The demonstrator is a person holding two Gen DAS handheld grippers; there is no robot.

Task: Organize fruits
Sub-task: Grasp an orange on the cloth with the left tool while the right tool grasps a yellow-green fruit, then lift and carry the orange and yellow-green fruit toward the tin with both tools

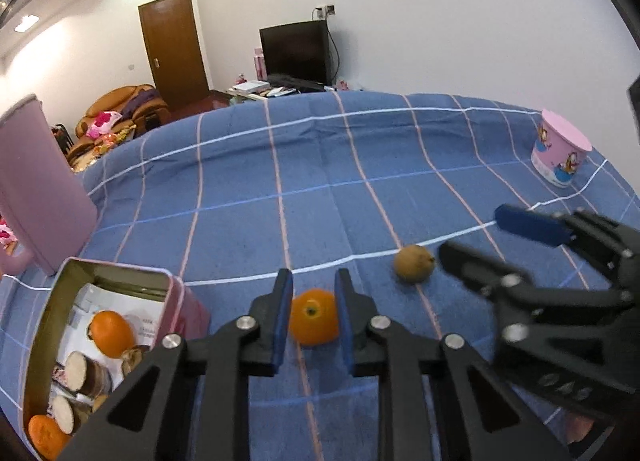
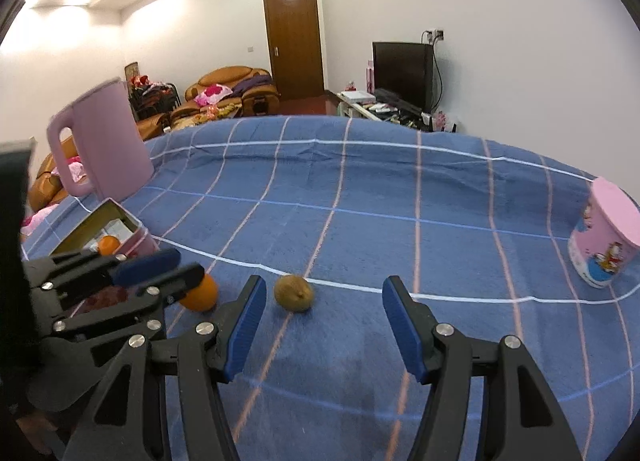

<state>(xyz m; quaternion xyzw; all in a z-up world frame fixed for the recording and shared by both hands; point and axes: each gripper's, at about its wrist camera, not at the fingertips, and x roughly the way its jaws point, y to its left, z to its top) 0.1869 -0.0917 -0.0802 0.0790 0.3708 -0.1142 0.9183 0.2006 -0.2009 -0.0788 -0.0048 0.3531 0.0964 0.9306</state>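
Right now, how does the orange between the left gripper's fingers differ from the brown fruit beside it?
The orange is bright orange and smooth; the brown fruit is dull brown, with a small pointed tip. The orange looks larger than the brown fruit. The left gripper is shut on the orange, while the brown fruit lies free ahead of the open right gripper. Both sit on the blue checked cloth, outside the tin.
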